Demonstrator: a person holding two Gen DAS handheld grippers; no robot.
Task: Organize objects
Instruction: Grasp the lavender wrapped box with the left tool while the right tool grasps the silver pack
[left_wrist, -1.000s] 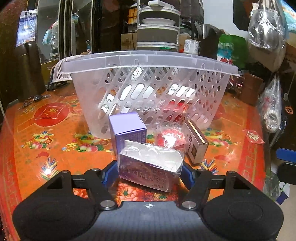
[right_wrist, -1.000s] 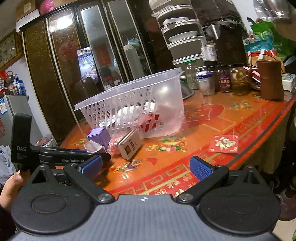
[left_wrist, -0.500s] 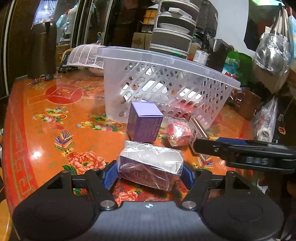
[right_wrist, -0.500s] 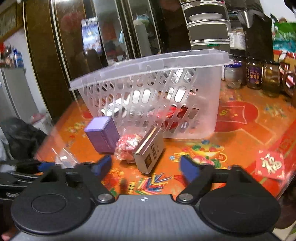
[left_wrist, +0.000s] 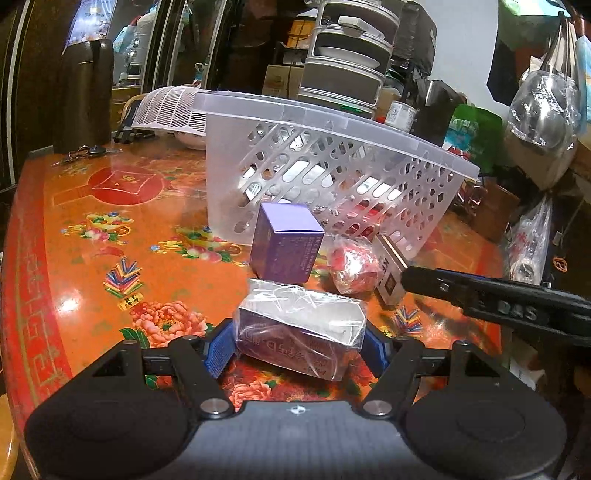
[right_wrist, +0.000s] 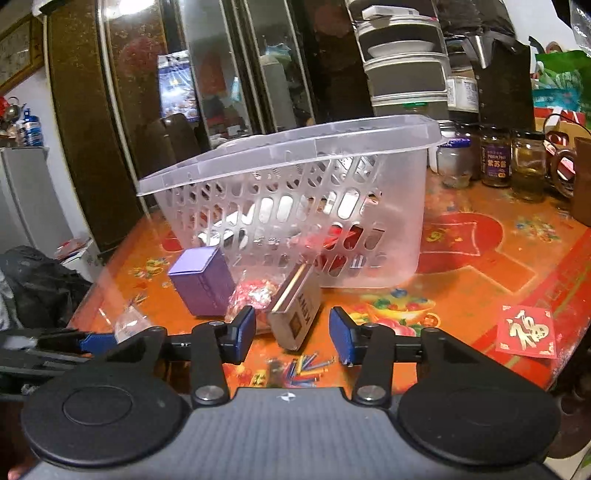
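My left gripper (left_wrist: 297, 345) is shut on a plastic-wrapped purple box (left_wrist: 301, 332), held just above the table. Ahead stand a purple cube box (left_wrist: 286, 245), a red wrapped ball (left_wrist: 352, 267) and a gold flat box (left_wrist: 389, 273), all in front of a clear perforated basket (left_wrist: 332, 177). My right gripper (right_wrist: 291, 334) is open, its pads either side of the near end of the gold flat box (right_wrist: 297, 312), which leans against the basket (right_wrist: 295, 206). The cube box (right_wrist: 203, 280) and the red ball (right_wrist: 255, 293) lie to its left.
The orange patterned table (left_wrist: 92, 240) carries jars (right_wrist: 495, 158) and a brown mug at the back right, a red paper square (right_wrist: 526, 330) at the right edge, and a dark flask (left_wrist: 85, 92) with keys at the far left. My right gripper shows in the left wrist view (left_wrist: 491, 299).
My right gripper has moved forward and narrowed around the gold flat box. My left gripper has drawn back a little with the wrapped box still held.
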